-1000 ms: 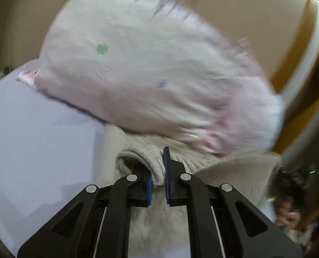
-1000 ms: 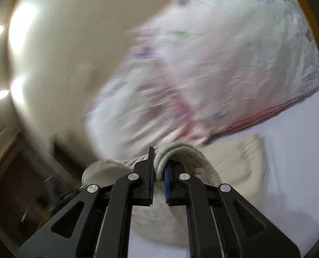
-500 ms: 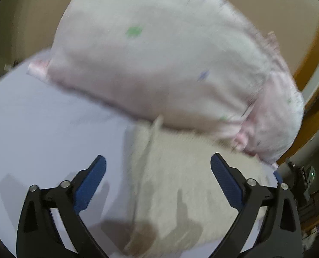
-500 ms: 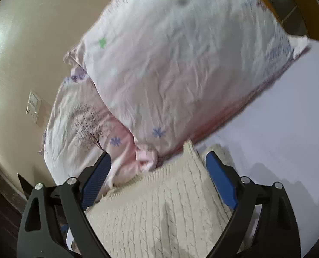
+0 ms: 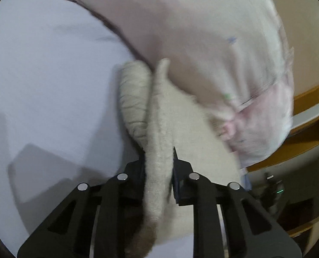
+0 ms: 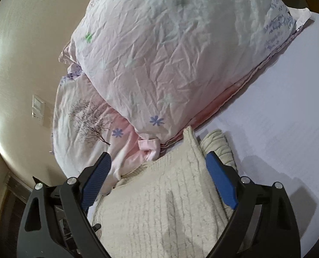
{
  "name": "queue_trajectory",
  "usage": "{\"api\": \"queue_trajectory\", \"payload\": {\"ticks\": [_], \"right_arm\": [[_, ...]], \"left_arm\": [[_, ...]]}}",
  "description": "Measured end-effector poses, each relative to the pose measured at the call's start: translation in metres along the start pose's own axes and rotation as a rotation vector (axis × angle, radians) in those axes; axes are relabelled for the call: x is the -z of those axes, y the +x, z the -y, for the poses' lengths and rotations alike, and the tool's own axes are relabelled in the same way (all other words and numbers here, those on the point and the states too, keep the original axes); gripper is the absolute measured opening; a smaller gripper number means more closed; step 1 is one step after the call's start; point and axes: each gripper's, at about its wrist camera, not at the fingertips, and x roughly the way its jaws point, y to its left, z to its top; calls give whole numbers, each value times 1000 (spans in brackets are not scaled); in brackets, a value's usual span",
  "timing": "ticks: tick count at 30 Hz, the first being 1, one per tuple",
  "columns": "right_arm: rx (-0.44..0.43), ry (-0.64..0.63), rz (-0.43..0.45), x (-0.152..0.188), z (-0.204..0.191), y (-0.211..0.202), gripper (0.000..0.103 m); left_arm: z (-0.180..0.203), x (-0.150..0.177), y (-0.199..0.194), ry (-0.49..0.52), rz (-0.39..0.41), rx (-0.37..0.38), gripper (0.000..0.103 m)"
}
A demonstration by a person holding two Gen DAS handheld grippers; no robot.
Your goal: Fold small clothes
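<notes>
- The left claw (image 5: 158,161) is clamped on a thick fold of the cream knit sweater (image 5: 159,129), its two black fingers pressed against either side of the cloth.
- From that grip, the pinched fold rises as a ridge toward the pillow (image 5: 202,43), with a rolled, ribbed part of the sweater lying just to its left.
- The right claw (image 6: 157,182) stands wide apart with nothing between its blue pads (image 6: 220,182); it hovers over the sweater (image 6: 159,204), whose cable-knit face fills the space between the fingers.
- The sweater lies on the pale lavender bed sheet (image 6: 288,118), its far edge touching the pillow (image 6: 170,53).
- The pillow is pale pink with small flower prints and is heavily creased.
- A second pillow (image 6: 84,118), printed with a bare tree, lies partly under the first, against the beige wall (image 6: 19,53).
- The left view is motion-blurred.
</notes>
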Motion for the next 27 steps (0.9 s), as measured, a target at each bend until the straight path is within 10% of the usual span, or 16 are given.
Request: {"api": "queue_trajectory", "payload": {"ticks": [7,14,17,20,22,27], "right_arm": [[12,-48,123,-20,-5,-37,89],[43,31,92,-40,29,-51,90],[27,66,-21,-44,36,-40,94],[43,58,-179,-37,32,-15,94],[96,32,-271,-27,29,4,94],[194,-33,-378,-8,27,28,95]], "left_arm": [[136,25,44,118,-62,367,18],[214,82,214,-50,-522,600,27],[223,78,188,119,-418,539,38],[209,58,137,276,-185,273,72],[194,51,116,347,-92,127,73],[159,55,115,387,-120,-72,82]]}}
